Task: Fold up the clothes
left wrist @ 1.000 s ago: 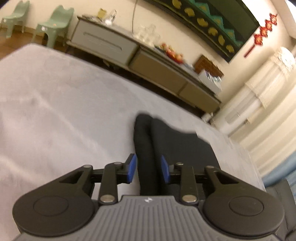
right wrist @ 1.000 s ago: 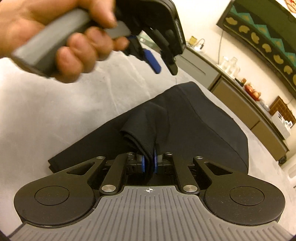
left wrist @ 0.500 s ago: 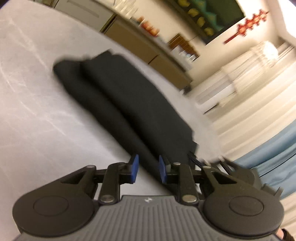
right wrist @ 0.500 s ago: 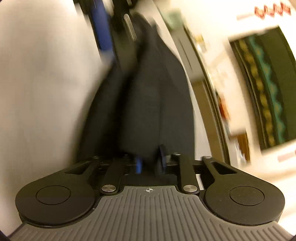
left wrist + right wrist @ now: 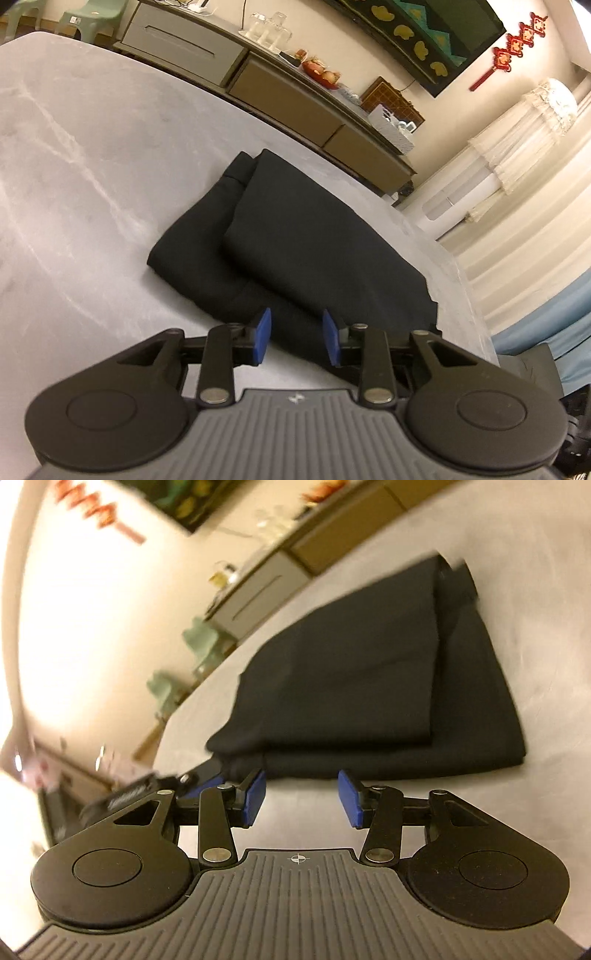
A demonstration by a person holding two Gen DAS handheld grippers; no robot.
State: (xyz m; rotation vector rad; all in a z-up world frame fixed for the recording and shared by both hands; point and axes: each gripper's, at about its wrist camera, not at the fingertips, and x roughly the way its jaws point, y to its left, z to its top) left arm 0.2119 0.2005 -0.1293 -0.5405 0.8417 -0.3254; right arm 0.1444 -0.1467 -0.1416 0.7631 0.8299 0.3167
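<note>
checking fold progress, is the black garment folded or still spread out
Folded: the black garment lies flat on the grey surface with one layer stacked over another.

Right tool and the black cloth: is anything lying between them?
No. In the right wrist view only bare grey surface separates the open right tool from the folded black cloth.

The black garment (image 5: 317, 236) is matt woven cloth; the grey table (image 5: 92, 155) under it looks soft, faintly streaked fabric.
</note>
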